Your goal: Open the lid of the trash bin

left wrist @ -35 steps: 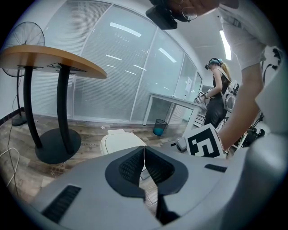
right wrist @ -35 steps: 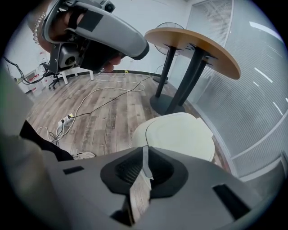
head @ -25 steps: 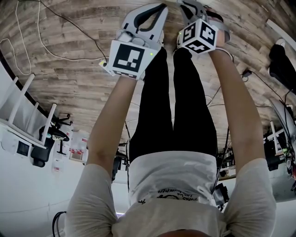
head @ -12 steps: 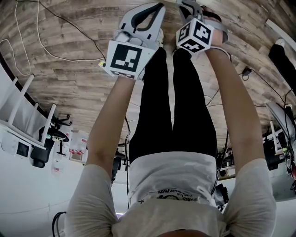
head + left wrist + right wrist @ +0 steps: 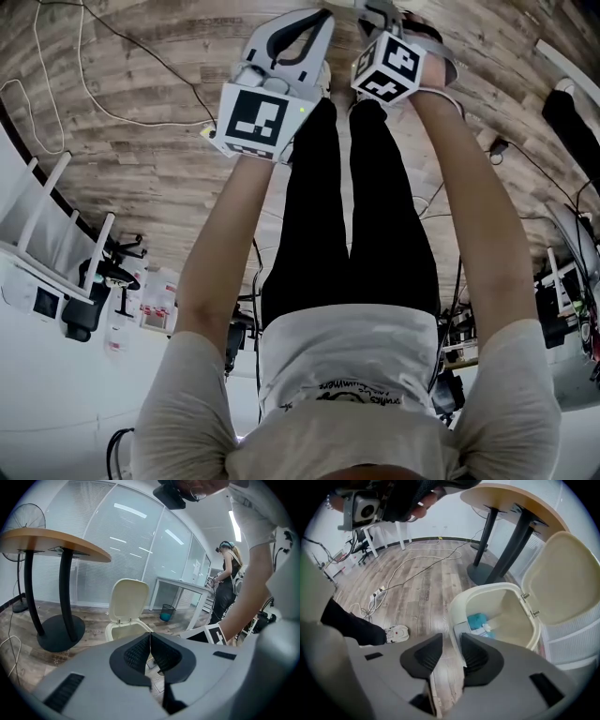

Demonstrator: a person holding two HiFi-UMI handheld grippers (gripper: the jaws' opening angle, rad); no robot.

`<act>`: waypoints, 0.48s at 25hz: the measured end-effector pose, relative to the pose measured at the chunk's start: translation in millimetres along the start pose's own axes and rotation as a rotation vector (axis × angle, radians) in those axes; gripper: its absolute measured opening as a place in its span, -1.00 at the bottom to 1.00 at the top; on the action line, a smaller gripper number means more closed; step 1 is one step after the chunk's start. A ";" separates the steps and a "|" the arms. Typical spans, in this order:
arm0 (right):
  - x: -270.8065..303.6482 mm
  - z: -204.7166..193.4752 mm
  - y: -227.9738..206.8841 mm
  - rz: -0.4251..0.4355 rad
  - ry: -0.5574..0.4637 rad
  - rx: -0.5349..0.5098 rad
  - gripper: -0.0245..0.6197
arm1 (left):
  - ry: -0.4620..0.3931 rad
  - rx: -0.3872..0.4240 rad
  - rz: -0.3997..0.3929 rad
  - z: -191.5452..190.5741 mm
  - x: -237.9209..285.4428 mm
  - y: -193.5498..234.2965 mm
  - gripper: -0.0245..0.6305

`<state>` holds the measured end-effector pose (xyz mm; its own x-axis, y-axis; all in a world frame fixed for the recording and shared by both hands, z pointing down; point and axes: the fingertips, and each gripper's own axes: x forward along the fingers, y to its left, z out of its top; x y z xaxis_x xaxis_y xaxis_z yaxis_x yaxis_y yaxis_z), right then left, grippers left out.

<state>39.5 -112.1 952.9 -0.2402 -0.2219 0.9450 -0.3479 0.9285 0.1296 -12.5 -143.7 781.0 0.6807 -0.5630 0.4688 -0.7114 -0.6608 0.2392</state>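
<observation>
The cream trash bin (image 5: 459,603) stands on the wood floor with its lid (image 5: 562,578) swung up and back. Blue and white rubbish (image 5: 479,622) lies inside it. My right gripper (image 5: 451,643) hovers above the bin's near rim, its jaws a narrow gap apart and holding nothing. In the left gripper view the same bin (image 5: 123,631) shows further off, lid (image 5: 129,599) upright. My left gripper (image 5: 150,638) is shut, pads touching, with nothing in it. The head view shows both grippers, left (image 5: 314,23) and right (image 5: 380,14), held out beyond the person's legs; the bin is out of that view.
A round wooden table (image 5: 51,543) on a black pedestal base (image 5: 61,632) stands just beside the bin. Cables and a power strip (image 5: 377,594) trail over the floor. Another person (image 5: 225,588) stands by a white desk (image 5: 180,584). A small blue basket (image 5: 165,613) sits beyond.
The right gripper has shifted slightly up and to the left in the head view. The left gripper has hardly moved.
</observation>
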 end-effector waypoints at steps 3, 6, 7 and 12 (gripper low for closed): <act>-5.5 -0.2 -2.9 0.004 -0.009 0.086 -0.60 | 0.002 0.008 -0.009 4.4 -2.2 -4.1 -0.86; -13.6 6.0 -6.9 -0.009 -0.033 0.138 -0.62 | 0.004 0.020 -0.016 8.6 -5.0 -5.6 -0.86; -17.4 9.1 -7.7 -0.012 -0.042 0.145 -0.62 | 0.004 0.023 -0.016 10.6 -6.2 -5.6 -0.86; -36.3 20.2 -11.8 -0.025 -0.072 0.153 -0.62 | -0.003 0.034 -0.015 23.5 -11.6 -5.9 -0.86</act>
<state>34.0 -121.1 911.0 -0.2919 -0.2697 0.9176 -0.4874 0.8675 0.0999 -12.1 -145.0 754.2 0.6921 -0.5542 0.4624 -0.6944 -0.6860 0.2171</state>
